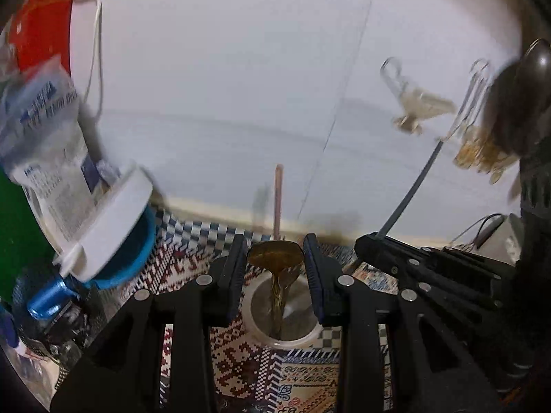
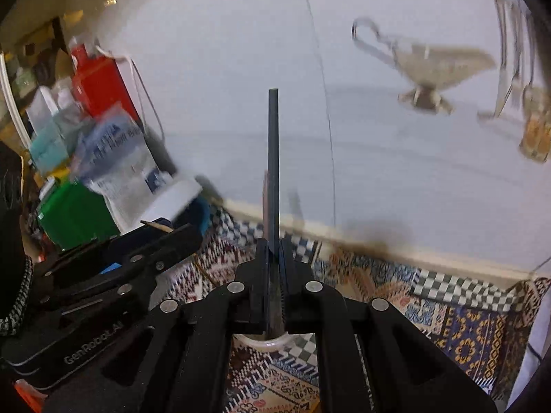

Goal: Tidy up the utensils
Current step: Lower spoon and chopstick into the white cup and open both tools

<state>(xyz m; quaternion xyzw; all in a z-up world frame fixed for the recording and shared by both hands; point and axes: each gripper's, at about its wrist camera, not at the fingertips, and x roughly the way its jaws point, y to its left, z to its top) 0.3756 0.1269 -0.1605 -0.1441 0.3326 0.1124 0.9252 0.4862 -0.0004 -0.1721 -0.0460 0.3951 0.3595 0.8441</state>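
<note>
Left wrist view shows a brass spoon (image 1: 275,258) held bowl-up between the pads of the left gripper (image 1: 275,268), its handle running down toward six o'clock into a white cup (image 1: 251,323) standing on the patterned cloth (image 1: 241,364). Both jaws press the bowl's edges, partly closed. At two o'clock the right gripper (image 1: 372,241) clamps a thin dark stick (image 1: 409,189). Right wrist view has that dark stick (image 2: 273,172) upright at twelve o'clock, pinched by the fully closed right gripper (image 2: 273,251), its lower end over the same cup (image 2: 272,342). Both utensils stand nearly vertical above the mouth, so each probably only needs lowering and release.
</note>
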